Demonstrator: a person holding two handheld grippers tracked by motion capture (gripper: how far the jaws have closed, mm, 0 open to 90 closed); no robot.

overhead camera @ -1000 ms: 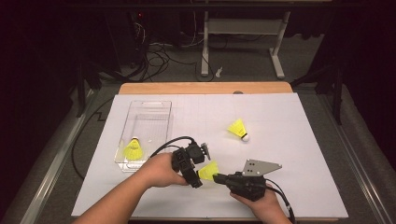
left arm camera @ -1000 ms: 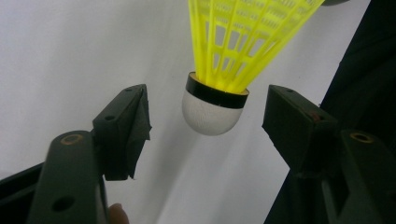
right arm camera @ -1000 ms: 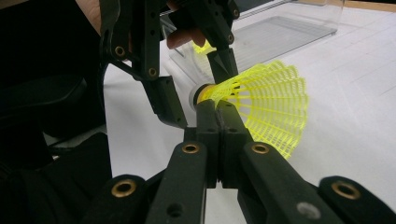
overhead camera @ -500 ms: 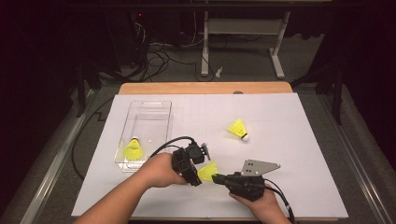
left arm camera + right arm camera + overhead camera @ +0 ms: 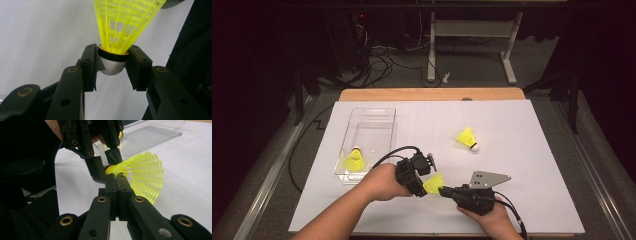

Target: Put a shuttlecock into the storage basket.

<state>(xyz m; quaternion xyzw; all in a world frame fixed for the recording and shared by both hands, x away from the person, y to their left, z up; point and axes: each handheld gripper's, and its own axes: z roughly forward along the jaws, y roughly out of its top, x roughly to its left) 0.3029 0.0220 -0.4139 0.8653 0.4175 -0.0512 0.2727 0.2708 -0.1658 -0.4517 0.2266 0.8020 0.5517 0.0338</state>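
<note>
Two claws on shuttlecock (image 5: pixel 433 183) near front edge — open mat (image 5: pixel 512 130) beyond

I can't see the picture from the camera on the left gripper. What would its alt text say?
A yellow mesh shuttlecock stands with its white cork base between the two black jaws of the left tool, which have just been closing and now touch the base on both sides. Behind it lies a white table surface, with a dark shape at the right edge.

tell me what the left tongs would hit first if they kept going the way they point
The yellow shuttlecock: the left tongs have just been closing on its white cork base, its skirt straight ahead. Beyond it, probably the right tongs.
</note>
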